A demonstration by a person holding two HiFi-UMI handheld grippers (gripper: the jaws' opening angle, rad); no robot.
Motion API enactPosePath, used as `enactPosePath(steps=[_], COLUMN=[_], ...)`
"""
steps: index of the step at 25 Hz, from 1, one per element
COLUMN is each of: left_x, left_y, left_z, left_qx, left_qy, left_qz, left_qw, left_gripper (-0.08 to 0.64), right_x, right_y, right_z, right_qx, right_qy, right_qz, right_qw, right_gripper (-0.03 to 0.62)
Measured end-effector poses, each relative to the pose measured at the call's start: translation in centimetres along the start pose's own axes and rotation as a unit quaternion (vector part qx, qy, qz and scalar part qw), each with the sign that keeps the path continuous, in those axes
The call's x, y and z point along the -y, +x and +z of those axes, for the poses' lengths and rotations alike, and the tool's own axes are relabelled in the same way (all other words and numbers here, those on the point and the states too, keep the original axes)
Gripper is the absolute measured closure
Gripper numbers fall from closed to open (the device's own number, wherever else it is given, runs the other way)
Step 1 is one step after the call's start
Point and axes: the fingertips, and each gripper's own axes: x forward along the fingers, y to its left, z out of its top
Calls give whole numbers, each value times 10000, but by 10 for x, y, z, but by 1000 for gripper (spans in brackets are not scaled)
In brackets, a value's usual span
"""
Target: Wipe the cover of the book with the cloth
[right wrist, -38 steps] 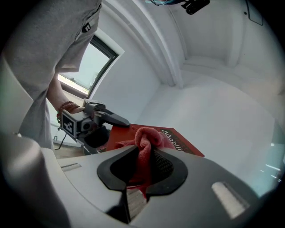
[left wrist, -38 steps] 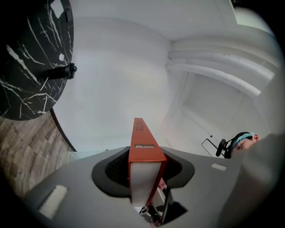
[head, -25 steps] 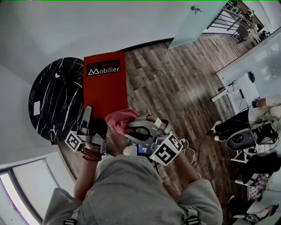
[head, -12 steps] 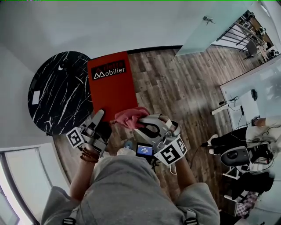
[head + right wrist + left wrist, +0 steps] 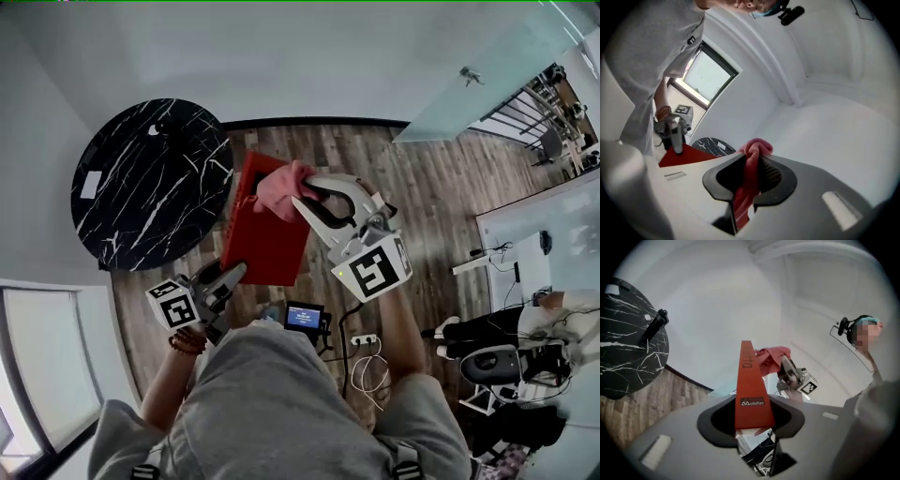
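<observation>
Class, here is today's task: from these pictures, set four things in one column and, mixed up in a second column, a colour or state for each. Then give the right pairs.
Things:
1. book
2. cloth
3. round table
4. floor

Colours or states:
A. black with white veins
B. red, gripped at one edge by the left gripper
C. brown wood planks
D. pink, pinched in the right gripper

Pairs: 1-B; 2-D; 3-A; 4-C

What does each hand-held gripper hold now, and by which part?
Left hand-held gripper: the red book, by its edge near the logo. Right hand-held gripper: the pink cloth, by a bunched fold.
</observation>
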Motion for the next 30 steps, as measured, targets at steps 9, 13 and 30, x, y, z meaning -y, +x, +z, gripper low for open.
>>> enactPosePath(steps=[9,13,30], left_x=[10,-8,-108], left_y=[-52,-84,-224], left_z=[35,58,100], left_qx=[641,912,-98], left_qy=[239,421,3989], left_qz=[153,485,3613], left_qw=[9975,9938,8428], left_gripper=[400,400,400], right_x=[-65,-120,-111], right_y=[101,124,246], right_z=[28,55,124], right_qx=[-96,79,331], right_qy=[162,86,1246], right_qz=[784,1379,1383], right_qw=[9967,9904,9820], right_gripper=[517,517,517])
